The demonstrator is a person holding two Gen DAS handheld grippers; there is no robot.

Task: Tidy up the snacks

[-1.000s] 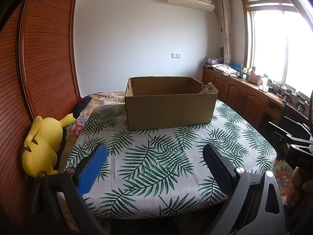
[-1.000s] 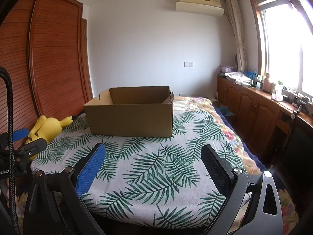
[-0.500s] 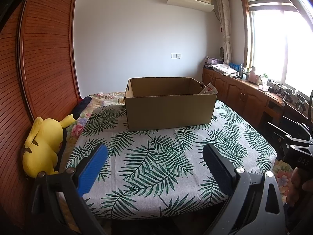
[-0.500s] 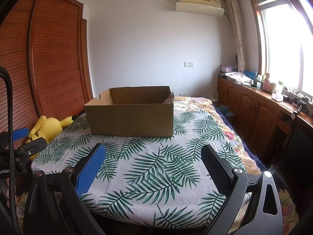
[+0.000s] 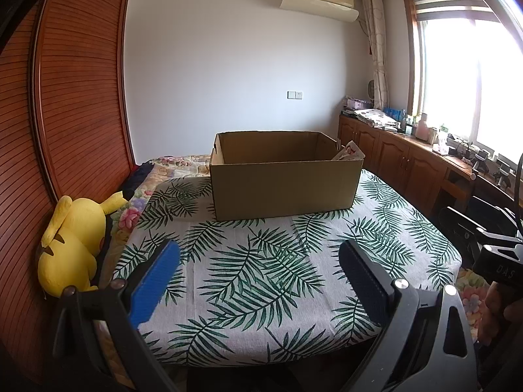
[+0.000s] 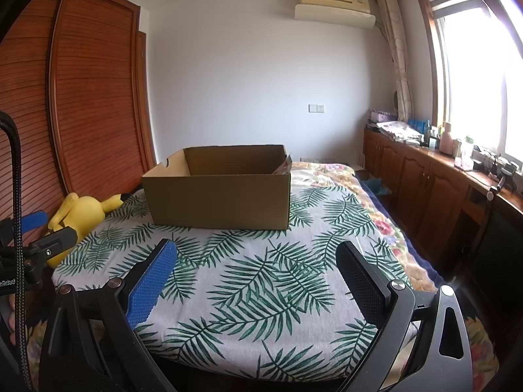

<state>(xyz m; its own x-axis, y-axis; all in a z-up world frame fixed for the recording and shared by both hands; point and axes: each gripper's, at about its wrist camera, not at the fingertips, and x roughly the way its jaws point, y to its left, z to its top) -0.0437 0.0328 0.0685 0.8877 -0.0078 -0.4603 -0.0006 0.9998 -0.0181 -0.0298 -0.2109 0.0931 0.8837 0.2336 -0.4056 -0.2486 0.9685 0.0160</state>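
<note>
An open brown cardboard box [image 5: 284,186] stands at the far side of a table with a palm-leaf cloth [image 5: 261,271]. A white and red snack packet [image 5: 351,152] pokes up at the box's right end; its edge also shows in the right wrist view [image 6: 285,165]. The rest of the box's inside is hidden. My left gripper [image 5: 258,261] is open and empty, held near the table's front edge. My right gripper [image 6: 256,261] is open and empty too, facing the box [image 6: 217,192] from the front right.
A yellow plush toy [image 5: 72,238] lies left of the table against a wooden wardrobe [image 5: 65,98]. A bed with a floral cover [image 6: 327,176] is behind the table. Wooden cabinets [image 5: 408,166] with clutter run under the window at right.
</note>
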